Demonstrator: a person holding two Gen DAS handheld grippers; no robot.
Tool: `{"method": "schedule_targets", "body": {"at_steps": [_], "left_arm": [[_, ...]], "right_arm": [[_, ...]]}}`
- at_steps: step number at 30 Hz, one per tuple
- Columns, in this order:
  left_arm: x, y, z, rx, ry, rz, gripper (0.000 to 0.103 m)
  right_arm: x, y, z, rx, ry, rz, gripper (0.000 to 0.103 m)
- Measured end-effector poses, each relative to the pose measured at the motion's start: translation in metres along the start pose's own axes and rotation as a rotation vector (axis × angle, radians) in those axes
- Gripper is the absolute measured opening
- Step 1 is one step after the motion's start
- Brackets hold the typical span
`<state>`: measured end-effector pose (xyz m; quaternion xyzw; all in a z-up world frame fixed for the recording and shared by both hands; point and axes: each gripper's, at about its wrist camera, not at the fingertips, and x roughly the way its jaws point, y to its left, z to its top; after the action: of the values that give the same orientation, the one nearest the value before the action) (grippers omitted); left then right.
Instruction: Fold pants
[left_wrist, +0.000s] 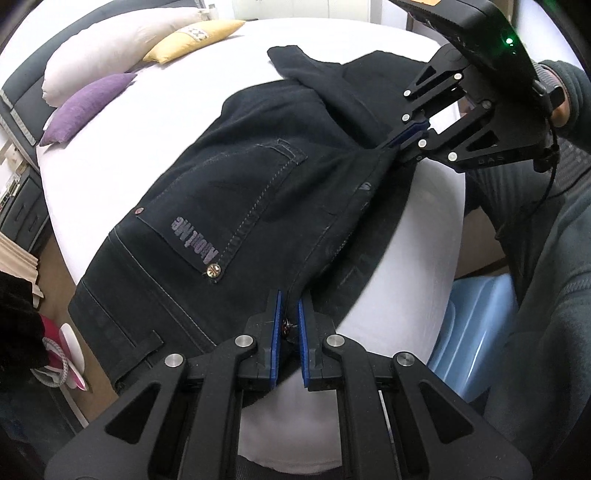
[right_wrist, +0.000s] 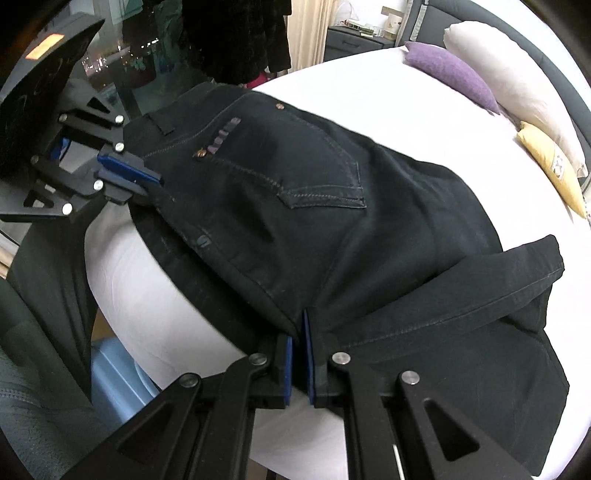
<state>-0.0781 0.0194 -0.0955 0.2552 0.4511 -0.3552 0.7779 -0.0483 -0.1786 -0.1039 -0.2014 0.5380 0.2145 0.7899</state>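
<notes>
Black jeans (left_wrist: 236, 199) lie on the white bed (left_wrist: 332, 48), back pocket facing up, the legs bunched toward the far side. My left gripper (left_wrist: 290, 314) is shut on the near edge of the jeans at the waistband end, by a small button. My right gripper (right_wrist: 298, 332) is shut on the same near edge of the jeans (right_wrist: 295, 206) farther along, where the seat meets the legs. In the left wrist view the right gripper (left_wrist: 388, 146) pinches the cloth at upper right. The right wrist view has the left gripper (right_wrist: 147, 188) at the left. The gripped edge hangs slightly over the bed's side.
A purple cushion (left_wrist: 86, 107), a white pillow (left_wrist: 110, 44) and a yellow cushion (left_wrist: 192, 38) lie at the head of the bed. A light blue bin (left_wrist: 476, 325) stands on the floor beside the bed. A person's dark sleeve (left_wrist: 561, 229) is at the right.
</notes>
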Motion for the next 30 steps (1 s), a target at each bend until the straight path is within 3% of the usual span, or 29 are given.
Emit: {"method": "schedule_targets", "body": {"at_steps": [19, 30], "left_arm": [[0.013, -0.008, -0.004, 0.015, 0.006, 0.014, 0.008], [0.014, 0.007, -0.009, -0.121, -0.010, -0.039, 0.016]], "right_arm": [[0.013, 0.018, -0.017, -0.024, -0.006, -0.051, 0.008], [0.018, 0.018, -0.028, -0.013, -0.037, -0.105, 0.012]]}}
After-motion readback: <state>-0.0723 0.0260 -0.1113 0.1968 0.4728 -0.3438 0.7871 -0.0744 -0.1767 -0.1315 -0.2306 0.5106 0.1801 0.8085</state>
